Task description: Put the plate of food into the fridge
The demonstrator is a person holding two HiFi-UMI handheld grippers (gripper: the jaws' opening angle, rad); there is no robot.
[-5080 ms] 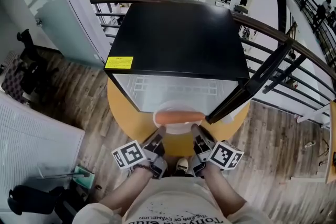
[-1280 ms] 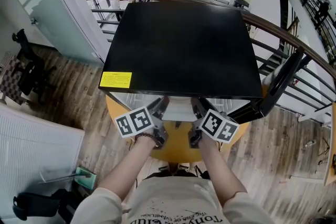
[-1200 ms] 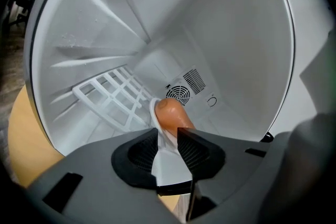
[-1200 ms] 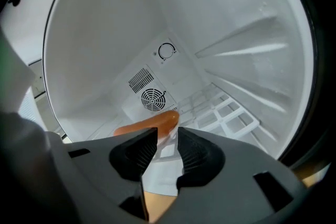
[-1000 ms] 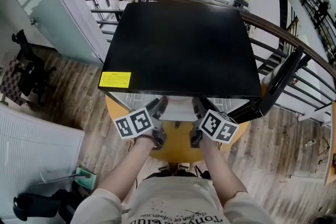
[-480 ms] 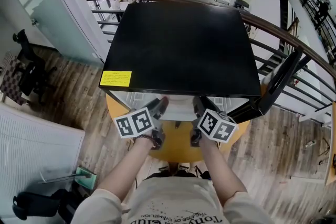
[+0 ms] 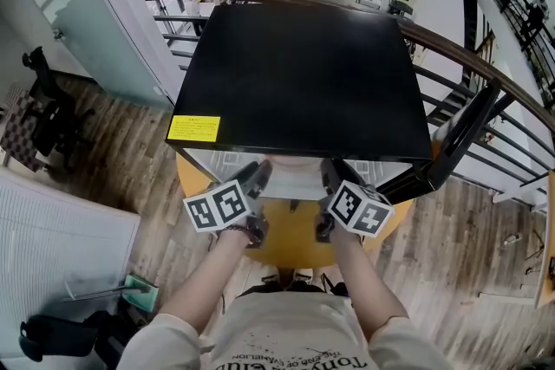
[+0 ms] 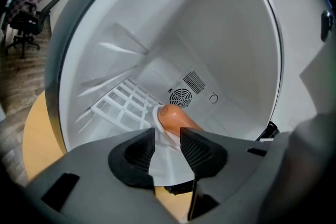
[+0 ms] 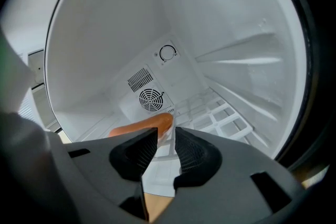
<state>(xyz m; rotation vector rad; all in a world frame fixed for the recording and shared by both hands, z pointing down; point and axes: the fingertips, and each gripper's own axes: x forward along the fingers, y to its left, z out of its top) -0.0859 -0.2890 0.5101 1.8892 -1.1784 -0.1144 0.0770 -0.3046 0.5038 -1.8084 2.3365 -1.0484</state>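
Observation:
A white plate (image 8: 165,157) with a long sausage (image 8: 176,118) lies inside the open black fridge (image 7: 303,74), near its mouth. My left gripper (image 8: 168,139) is open: the plate's rim stands in the gap with the pads clear of it. My right gripper (image 9: 167,141) holds the opposite rim of the plate (image 9: 157,173), jaws shut on it, the sausage (image 9: 144,126) just beyond. In the head view both grippers, left (image 7: 256,175) and right (image 7: 329,175), reach into the fridge's opening, with the plate (image 7: 293,182) between them.
The fridge stands on a round yellow table (image 7: 290,243); its door (image 7: 460,143) hangs open at the right. A white wire shelf (image 8: 123,105) and a fan grille (image 8: 181,97) sit at the back inside. A railing (image 7: 468,56) runs behind.
The plate has gone from in front of the fridge into it. In the last second the left gripper has shifted slightly left and back; the right has stayed put.

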